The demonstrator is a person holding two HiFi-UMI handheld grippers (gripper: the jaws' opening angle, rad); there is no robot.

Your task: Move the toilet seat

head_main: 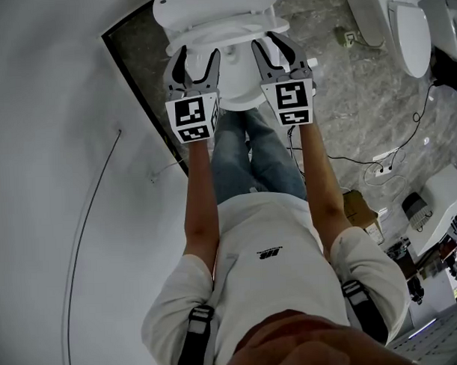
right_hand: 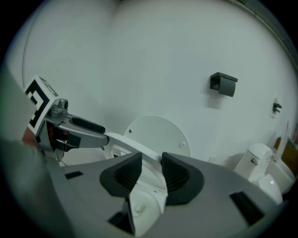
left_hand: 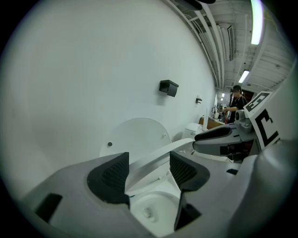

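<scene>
The white toilet seat is a ring, tilted up off the bowl; the round lid stands upright against the wall behind it. My left gripper holds the ring's left side, with the seat running slantwise between its wide-set pads and touching both. My right gripper is shut on the right side, where the seat is pinched between closer pads. Below both sets of jaws the bowl shows. Each gripper view shows the other gripper's finger lying on the ring.
A white wall runs along the left, with a black box mounted on it. More toilets stand at the right, with cables and a power strip on the stone floor. A person stands far back.
</scene>
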